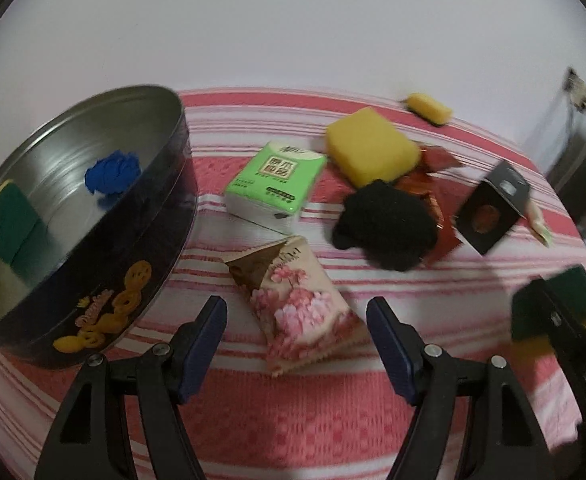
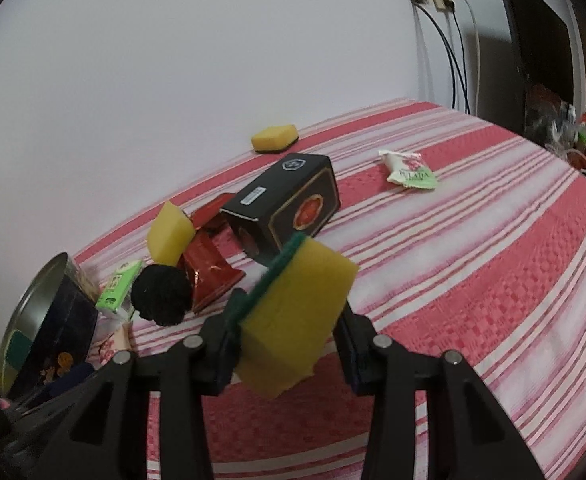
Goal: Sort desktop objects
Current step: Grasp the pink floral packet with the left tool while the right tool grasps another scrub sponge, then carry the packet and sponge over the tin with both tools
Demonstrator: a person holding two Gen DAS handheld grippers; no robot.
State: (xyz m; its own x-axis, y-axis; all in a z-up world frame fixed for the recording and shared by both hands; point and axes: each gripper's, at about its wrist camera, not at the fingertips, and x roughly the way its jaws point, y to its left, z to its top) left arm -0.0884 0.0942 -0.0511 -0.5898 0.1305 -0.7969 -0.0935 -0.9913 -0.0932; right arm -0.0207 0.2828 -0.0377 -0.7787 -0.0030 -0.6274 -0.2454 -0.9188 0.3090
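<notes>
My left gripper (image 1: pixel 297 316) hangs open over a pink floral packet (image 1: pixel 301 308), which lies on the striped cloth under the gap between the pads without touching them. To its left stands a round dark tin (image 1: pixel 141 248) that holds a blue lump (image 1: pixel 113 176) and a green-and-yellow sponge (image 1: pixel 9 224). My right gripper (image 2: pixel 289 332) is shut on another green-backed yellow sponge (image 2: pixel 305 292), lifted off the cloth. That held sponge (image 1: pixel 553 304) also shows at the right edge of the left wrist view.
Mid-table lie a green tissue pack (image 1: pixel 277 176), a large yellow sponge (image 1: pixel 373 148), a black fluffy thing (image 1: pixel 389 228), red packets (image 2: pixel 209 276) and a black box (image 2: pixel 289 204). Further back are a small sponge (image 2: pixel 275 138) and a green-white packet (image 2: pixel 409 170). Cables (image 2: pixel 453 52) hang on the wall.
</notes>
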